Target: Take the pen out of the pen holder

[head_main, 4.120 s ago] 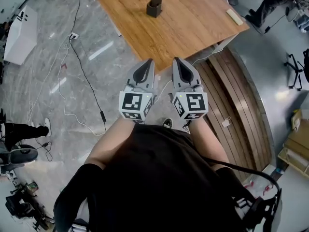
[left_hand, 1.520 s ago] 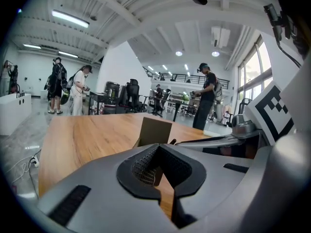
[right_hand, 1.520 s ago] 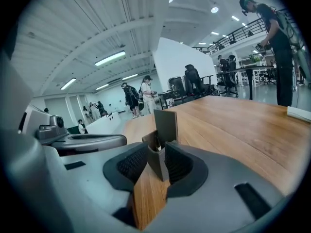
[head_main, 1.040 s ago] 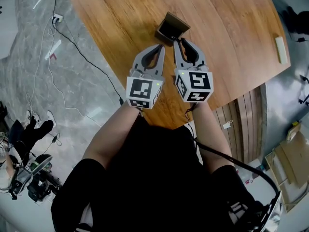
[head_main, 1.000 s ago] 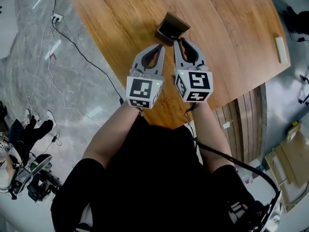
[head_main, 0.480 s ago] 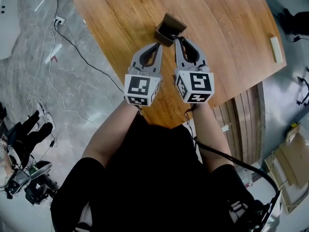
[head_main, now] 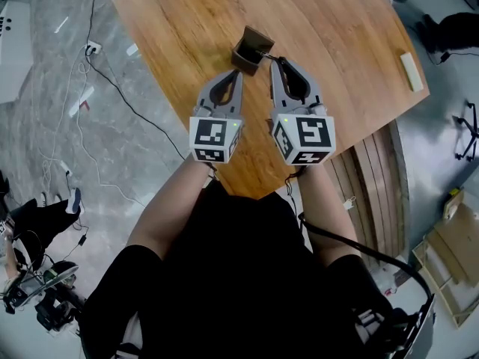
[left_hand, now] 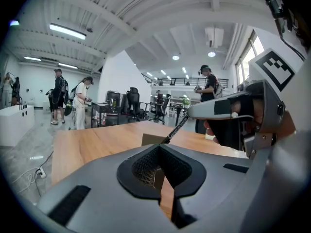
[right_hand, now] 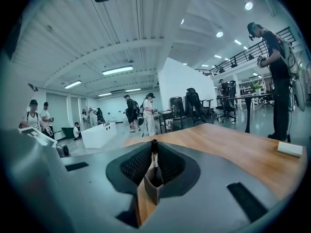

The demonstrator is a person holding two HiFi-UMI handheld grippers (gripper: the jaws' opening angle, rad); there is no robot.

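Right gripper (head_main: 272, 60) still pinches pen (right_hand: 154, 152) in pen holder (head_main: 244, 56); left gripper (head_main: 234, 75) closed

A slim dark pen (right_hand: 154, 161) leans out of the small, square, brown pen holder (head_main: 245, 48) standing upright on the wooden desk (head_main: 344, 21).

Wooden table (head_main: 337, 21), pale block (head_main: 410, 72) near its edge, planks (head_main: 378, 200) alongside.

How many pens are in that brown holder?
1. The pen stands tilted in the pen holder on the wooden table, its top pinched by the right gripper. More could hide inside the holder.
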